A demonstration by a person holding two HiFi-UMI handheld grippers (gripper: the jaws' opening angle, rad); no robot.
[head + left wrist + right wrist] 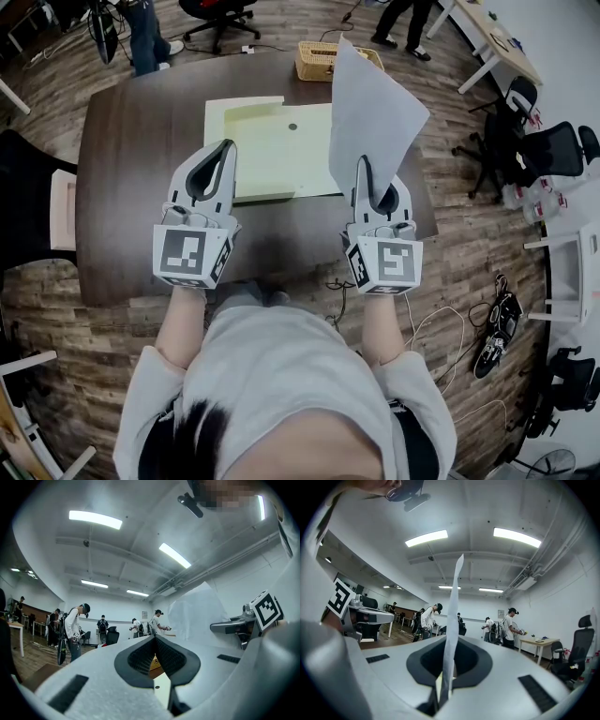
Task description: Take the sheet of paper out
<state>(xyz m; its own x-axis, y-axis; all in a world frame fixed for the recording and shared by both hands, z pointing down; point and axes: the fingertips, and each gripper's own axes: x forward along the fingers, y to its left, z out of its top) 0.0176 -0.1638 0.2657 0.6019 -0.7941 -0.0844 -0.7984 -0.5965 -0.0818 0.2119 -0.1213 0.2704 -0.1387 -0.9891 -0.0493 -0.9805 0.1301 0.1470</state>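
Because the right claw (366,173) grips the lower edge of the sheet of paper (373,112) between closed jaws, the sheet stands upright above it. It looks lifted clear of the open yellow folder (267,155) lying ahead of both claws on the surface (131,141). Beside it, the left claw (227,150) is closed on nothing and seems idle.

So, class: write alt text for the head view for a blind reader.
The right claw pinches a pale sheet of paper, held upright above an open yellow folder on a dark table. The left claw, shut and empty, hovers alongside.
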